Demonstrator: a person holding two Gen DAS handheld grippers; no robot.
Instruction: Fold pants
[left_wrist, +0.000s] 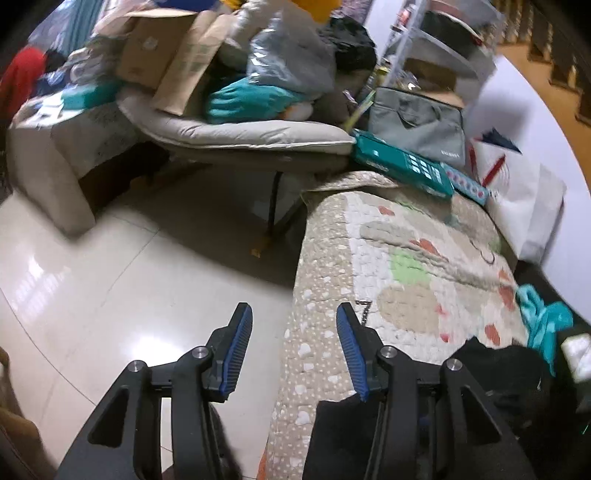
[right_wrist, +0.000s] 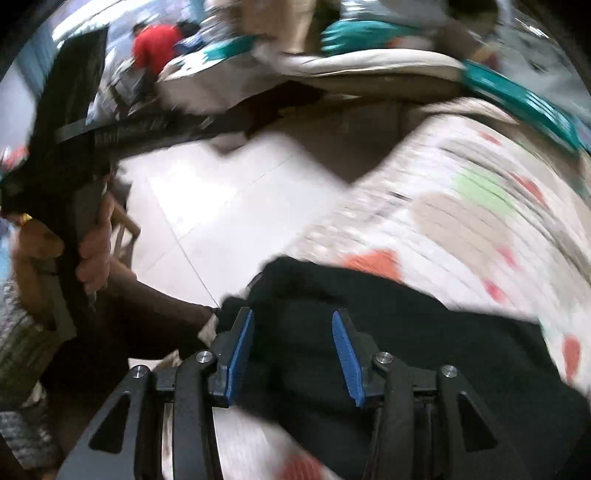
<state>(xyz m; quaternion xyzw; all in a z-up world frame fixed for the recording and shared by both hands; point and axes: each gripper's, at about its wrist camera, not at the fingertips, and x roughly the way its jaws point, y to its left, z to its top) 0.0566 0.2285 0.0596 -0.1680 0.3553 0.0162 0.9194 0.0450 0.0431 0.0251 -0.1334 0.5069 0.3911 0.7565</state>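
Observation:
The black pants (right_wrist: 406, 332) lie bunched on a quilted patterned cover (right_wrist: 461, 206) over a bed or sofa. My right gripper (right_wrist: 293, 315) is open, its blue pads just above the near edge of the pants, gripping nothing. In the left wrist view the pants (left_wrist: 495, 365) show at the lower right on the cover (left_wrist: 406, 258). My left gripper (left_wrist: 294, 314) is open and empty, hovering over the cover's left edge and the floor, left of the pants. The right view is motion-blurred; the left gripper's body (right_wrist: 70, 155), held in a hand, shows at its left.
A glossy tiled floor (left_wrist: 110, 277) lies to the left. A cluttered cushioned chair (left_wrist: 240, 136) with boxes and bags stands behind. A teal box (left_wrist: 402, 166), a grey bag (left_wrist: 417, 122) and a white bag (left_wrist: 524, 206) sit at the cover's far end. A teal cloth (left_wrist: 546, 321) lies right.

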